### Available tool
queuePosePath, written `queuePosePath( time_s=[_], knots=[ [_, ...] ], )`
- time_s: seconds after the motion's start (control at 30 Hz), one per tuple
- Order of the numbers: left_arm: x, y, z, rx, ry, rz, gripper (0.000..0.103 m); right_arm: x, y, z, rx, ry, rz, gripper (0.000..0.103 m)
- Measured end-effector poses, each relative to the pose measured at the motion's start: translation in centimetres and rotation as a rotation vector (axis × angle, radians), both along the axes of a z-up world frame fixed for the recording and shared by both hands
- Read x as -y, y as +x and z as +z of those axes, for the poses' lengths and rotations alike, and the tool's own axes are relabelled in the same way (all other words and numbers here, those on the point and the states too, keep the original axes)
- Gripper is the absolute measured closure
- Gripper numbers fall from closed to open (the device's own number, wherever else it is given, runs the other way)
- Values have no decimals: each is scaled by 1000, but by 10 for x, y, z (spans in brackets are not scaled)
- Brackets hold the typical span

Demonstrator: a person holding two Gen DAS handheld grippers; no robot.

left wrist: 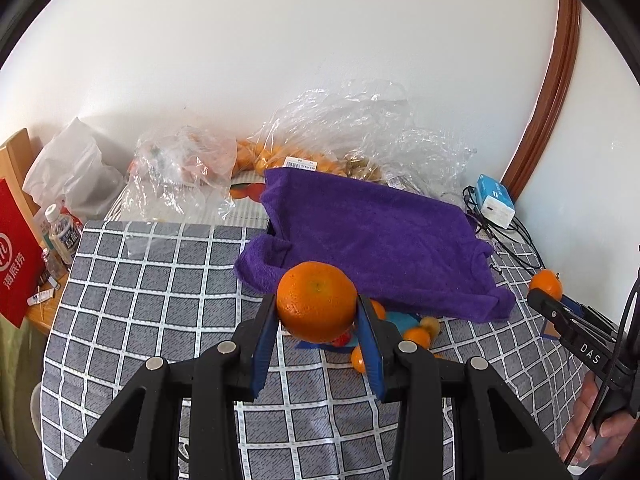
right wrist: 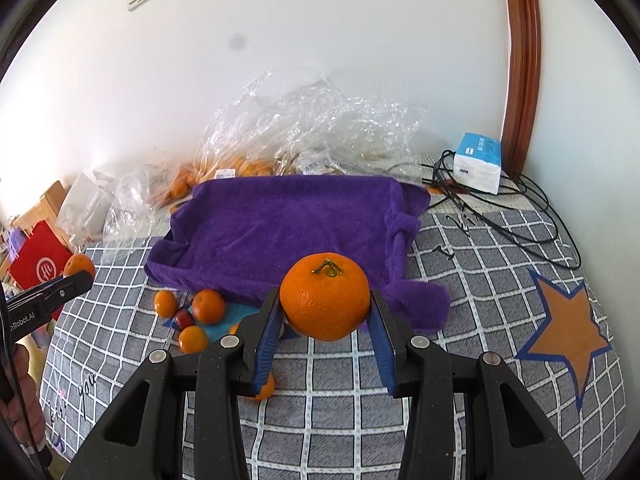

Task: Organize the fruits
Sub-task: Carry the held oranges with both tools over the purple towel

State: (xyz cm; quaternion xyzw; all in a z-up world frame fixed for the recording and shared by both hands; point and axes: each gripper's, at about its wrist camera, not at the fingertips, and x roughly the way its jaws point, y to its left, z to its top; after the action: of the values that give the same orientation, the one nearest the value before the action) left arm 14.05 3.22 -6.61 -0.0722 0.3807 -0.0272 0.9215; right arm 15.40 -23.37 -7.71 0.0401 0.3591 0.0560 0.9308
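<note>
My left gripper [left wrist: 317, 312] is shut on an orange [left wrist: 316, 300] and holds it above the checked cloth, just in front of a tray covered by a purple towel [left wrist: 372, 240]. My right gripper [right wrist: 325, 308] is shut on another orange with a stem [right wrist: 325, 296], also just in front of the purple towel [right wrist: 288, 224]. Several loose small oranges [right wrist: 208, 306] and a small red fruit [right wrist: 184, 317] lie on the cloth at the towel's front left edge. The right gripper with its orange [left wrist: 545, 284] shows at the right of the left wrist view.
Clear plastic bags with more oranges [right wrist: 244, 168] lie behind the towel by the wall. A blue-white tissue pack [right wrist: 478, 162] and black cables [right wrist: 512, 216] are at the back right. A red bag [left wrist: 18, 256] and a bottle [left wrist: 62, 232] stand at the left.
</note>
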Motion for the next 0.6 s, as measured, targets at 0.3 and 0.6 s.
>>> queuePosePath(
  time_s=[0.3,0.6],
  knots=[
    [2,27,8,14,0,-5,67,1,19,4,4,2,2,61],
    [2,61,4,9,-2,-15,66,-2,55,9,-6,-10,8,61]
  ],
)
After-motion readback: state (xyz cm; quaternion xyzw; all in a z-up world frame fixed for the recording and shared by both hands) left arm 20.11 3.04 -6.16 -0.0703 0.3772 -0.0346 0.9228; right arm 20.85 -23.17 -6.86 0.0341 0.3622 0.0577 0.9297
